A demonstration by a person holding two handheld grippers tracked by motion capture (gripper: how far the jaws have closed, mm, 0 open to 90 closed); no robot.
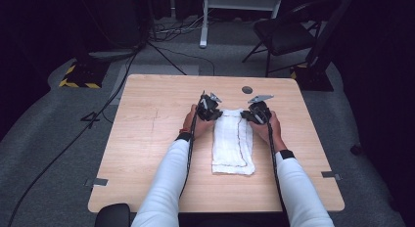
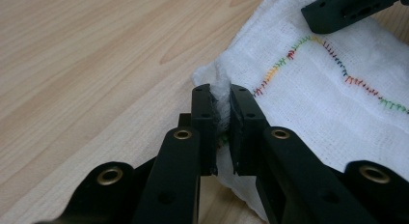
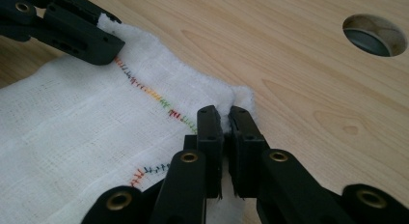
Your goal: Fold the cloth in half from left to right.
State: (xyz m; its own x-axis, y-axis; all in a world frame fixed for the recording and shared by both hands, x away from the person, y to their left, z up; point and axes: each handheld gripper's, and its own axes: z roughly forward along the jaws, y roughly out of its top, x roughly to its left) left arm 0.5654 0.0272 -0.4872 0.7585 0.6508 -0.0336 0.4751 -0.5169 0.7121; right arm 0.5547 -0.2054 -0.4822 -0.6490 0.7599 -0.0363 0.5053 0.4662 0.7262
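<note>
So there's a person sitting at a light wooden table (image 1: 147, 139) with a folded white cloth (image 1: 232, 148) lying a bit right of centre in the high view, long side running away from them. It's a thin gauzy thing with a line of multicoloured stitching (image 2: 333, 55) along the hem.

Both hands are up at the far end of the cloth, one at each far corner. The left gripper (image 1: 209, 108) sits at the upper left corner of the cloth, the right gripper (image 1: 256, 113) at the upper right one.

In the left gripper view the two black jaws are clamped tight on a bunched-up bit of the cloth's corner, white fabric squeezed between the pads and poking out above them. The other gripper's tip shows at the top right of that view, resting on the cloth edge.

Same deal in the right gripper view: jaws pinched together on the corner, a little fold of fabric caught in between. The left gripper shows in the upper left there, on its own corner. There's also a round hole (image 3: 375, 35) in the tabletop at the upper right, well clear of the cloth.

White sleeves (image 1: 166, 188) come in from the bottom of the high view.
</note>
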